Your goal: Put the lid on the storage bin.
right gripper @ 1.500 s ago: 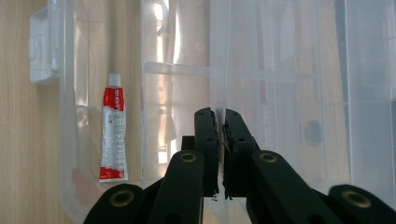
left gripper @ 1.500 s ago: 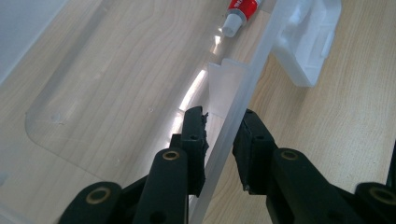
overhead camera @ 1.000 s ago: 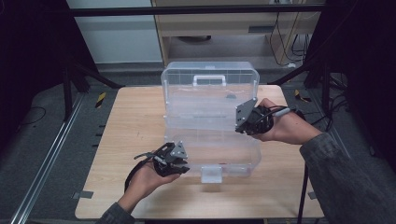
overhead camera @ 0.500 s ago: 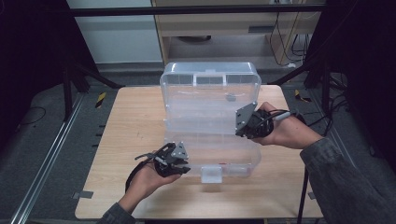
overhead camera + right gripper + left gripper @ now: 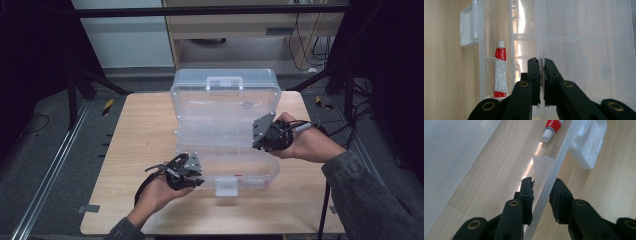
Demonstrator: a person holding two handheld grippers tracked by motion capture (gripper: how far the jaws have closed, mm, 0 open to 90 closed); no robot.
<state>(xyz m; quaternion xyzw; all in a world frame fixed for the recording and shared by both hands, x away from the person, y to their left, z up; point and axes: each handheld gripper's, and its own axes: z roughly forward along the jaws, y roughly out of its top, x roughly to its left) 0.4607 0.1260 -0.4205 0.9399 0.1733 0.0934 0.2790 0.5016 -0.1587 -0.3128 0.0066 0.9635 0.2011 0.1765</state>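
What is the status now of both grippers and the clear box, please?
Left gripper open, jaws astride front wall of clear box. Right gripper shut on lid edge. Red tube inside; nothing in the way.

One clear plastic organizer box point(image 5: 225, 125), one red-and-white tube point(image 5: 500, 72), two grippers and one wooden table point(image 5: 140, 130)

We see the storage box point(image 5: 225, 125) in the middle of the table point(image 5: 130, 135), its lid point(image 5: 225, 107) raised toward the far side and its latch point(image 5: 226, 187) at the near edge. Inside, a tube point(image 5: 500, 72) lies in a compartment along the near wall, just behind the latch. The left gripper point(image 5: 192, 175) sits at the box's near-left wall, 1 jaw inside and 1 outside, while the right gripper point(image 5: 257, 137) meets the lid's right edge.
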